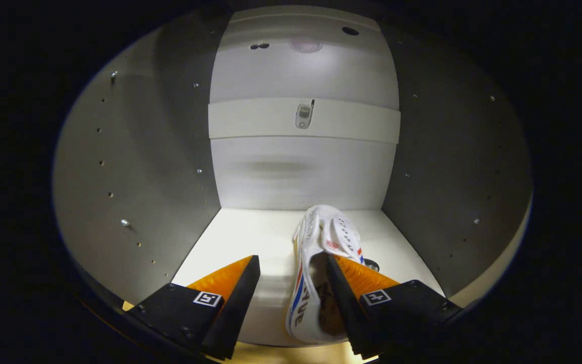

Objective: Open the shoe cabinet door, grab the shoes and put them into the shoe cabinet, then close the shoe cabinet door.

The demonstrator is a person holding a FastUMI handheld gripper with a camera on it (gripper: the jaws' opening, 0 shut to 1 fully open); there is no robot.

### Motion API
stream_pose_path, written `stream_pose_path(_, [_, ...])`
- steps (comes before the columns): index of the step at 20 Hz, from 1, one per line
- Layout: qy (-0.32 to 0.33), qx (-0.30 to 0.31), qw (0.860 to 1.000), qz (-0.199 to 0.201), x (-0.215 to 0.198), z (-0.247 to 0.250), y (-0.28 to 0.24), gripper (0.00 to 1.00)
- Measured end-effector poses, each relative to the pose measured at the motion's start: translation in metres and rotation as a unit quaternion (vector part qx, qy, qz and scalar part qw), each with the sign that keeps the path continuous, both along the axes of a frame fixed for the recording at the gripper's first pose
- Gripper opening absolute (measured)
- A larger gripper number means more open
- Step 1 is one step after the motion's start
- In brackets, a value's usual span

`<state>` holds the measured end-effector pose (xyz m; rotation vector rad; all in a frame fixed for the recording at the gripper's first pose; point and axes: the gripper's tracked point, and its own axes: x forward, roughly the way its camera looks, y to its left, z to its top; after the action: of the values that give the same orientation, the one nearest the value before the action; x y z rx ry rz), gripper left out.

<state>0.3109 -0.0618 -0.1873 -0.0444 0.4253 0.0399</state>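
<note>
The gripper (291, 268) sits nearest the camera, its two fingers spread wide apart. Nothing is clamped: the left finger stands clear over bare shelf, while the right finger lies against the side of the shoe (316, 273) — whether it touches or merely overlaps in view cannot be determined.

The shoe, a white sneaker with red and blue striping on its side, rests on the pale shelf floor (240, 237) of the shoe cabinet. Its heel end lies between the fingers, toward the right one, and its toe points inward to the rear panel. It appears to sit on its sole, slightly tilted. This placement suggests the shoe is set down inside the compartment and the fingers are parted to free it.

A small dark round object (372, 264) shows just beyond the right finger, beside the shoe; its identity cannot be made out.

The grey side walls (134, 167) carry rows of drilled shelf-pin holes and a few metal fittings, allowing shelf height to be altered. Farther back, the rear panel (301, 177) is crossed by a pale horizontal rail (250, 119) bearing a small metal fitting (304, 115) at its middle.

Judged from this layout, the placing step is near completion; withdrawing the gripper and closing the door remain.
</note>
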Motion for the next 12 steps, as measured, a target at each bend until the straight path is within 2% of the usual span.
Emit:
stream_pose_path(1, [-0.004, 0.003, 1.000, 0.001, -0.006, 0.005, 0.001, 0.89])
stream_pose_path(7, [-0.028, 0.016, 0.999, -0.001, -0.065, 0.041, -0.005, 0.97])
stream_pose_path(12, [-0.059, 0.026, 0.998, 0.017, -0.144, 0.086, -0.013, 0.97])
